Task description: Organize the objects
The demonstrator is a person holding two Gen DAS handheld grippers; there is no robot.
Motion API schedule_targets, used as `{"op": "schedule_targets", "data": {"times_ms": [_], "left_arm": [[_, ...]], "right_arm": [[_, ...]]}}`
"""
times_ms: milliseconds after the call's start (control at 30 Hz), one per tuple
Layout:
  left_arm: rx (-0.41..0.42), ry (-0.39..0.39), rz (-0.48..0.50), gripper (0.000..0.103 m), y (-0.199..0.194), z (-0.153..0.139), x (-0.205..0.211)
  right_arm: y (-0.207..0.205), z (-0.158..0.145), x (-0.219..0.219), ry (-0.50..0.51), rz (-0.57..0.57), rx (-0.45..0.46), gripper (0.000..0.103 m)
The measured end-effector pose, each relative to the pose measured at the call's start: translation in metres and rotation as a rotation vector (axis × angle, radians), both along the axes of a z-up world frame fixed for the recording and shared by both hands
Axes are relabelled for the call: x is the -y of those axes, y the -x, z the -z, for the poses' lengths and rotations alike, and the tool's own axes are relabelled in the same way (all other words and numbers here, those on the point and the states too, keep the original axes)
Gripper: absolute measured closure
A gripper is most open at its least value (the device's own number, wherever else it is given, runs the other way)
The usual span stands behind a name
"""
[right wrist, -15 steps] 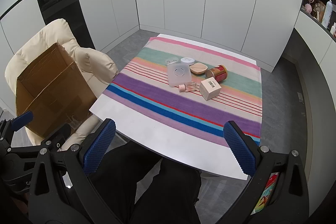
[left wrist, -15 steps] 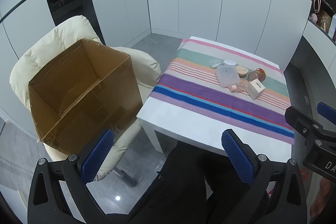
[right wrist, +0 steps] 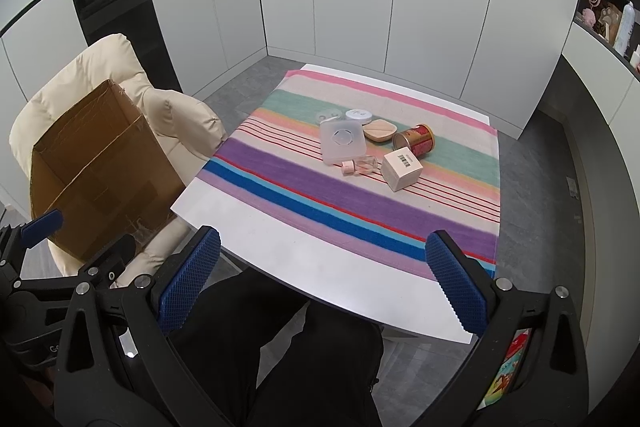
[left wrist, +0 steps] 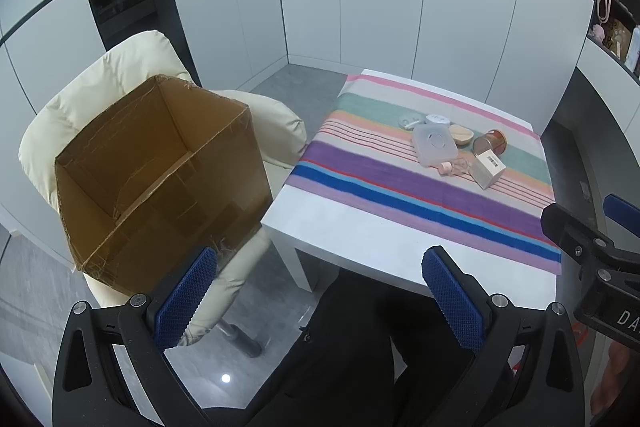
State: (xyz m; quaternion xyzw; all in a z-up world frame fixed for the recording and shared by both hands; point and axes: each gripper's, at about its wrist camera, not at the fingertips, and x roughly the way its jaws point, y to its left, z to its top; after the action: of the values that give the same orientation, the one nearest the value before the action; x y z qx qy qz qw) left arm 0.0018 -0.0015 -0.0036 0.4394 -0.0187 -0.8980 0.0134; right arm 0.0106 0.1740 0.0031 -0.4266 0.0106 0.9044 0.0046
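Over your lap, short of the surface [right wrist: 280,259], your right hand-held gripper [right wrist: 322,279] hangs with its blue pads spread wide and nothing between them; your left hand-held gripper [left wrist: 320,291] is just as wide apart and empty. Against half a second ago almost nothing differs: both views match the earlier ones, and every item lies where it lay. Both tools point forward and down toward the surface's near edge, the left one beside the right, closer to the cardboard box [left wrist: 160,179].

On the striped cloth [right wrist: 320,195] covering the surface, the objects cluster toward its far side: a frosted plastic case [right wrist: 343,141], with a small clear bottle [right wrist: 362,165] lying on its side just in front of it, a pale carton [right wrist: 401,169] beside the bottle, a red tin [right wrist: 414,141] tipped over behind the carton, a beige compact [right wrist: 379,131] and two round lids [right wrist: 358,114] behind the case. Left of the surface, the box stands open-topped on a cream armchair [left wrist: 100,83].
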Motion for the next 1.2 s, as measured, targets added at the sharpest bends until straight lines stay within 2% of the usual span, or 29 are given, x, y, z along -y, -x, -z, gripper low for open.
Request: {"op": "schedule_targets", "data": {"times_ms": [1200], "left_arm": [[0.009, -0.005, -0.010, 0.000, 0.0025, 0.0011, 0.0007]], "right_arm": [[-0.0014, 0.0008, 0.0008, -0.006, 0.005, -0.001, 0.000]]}}
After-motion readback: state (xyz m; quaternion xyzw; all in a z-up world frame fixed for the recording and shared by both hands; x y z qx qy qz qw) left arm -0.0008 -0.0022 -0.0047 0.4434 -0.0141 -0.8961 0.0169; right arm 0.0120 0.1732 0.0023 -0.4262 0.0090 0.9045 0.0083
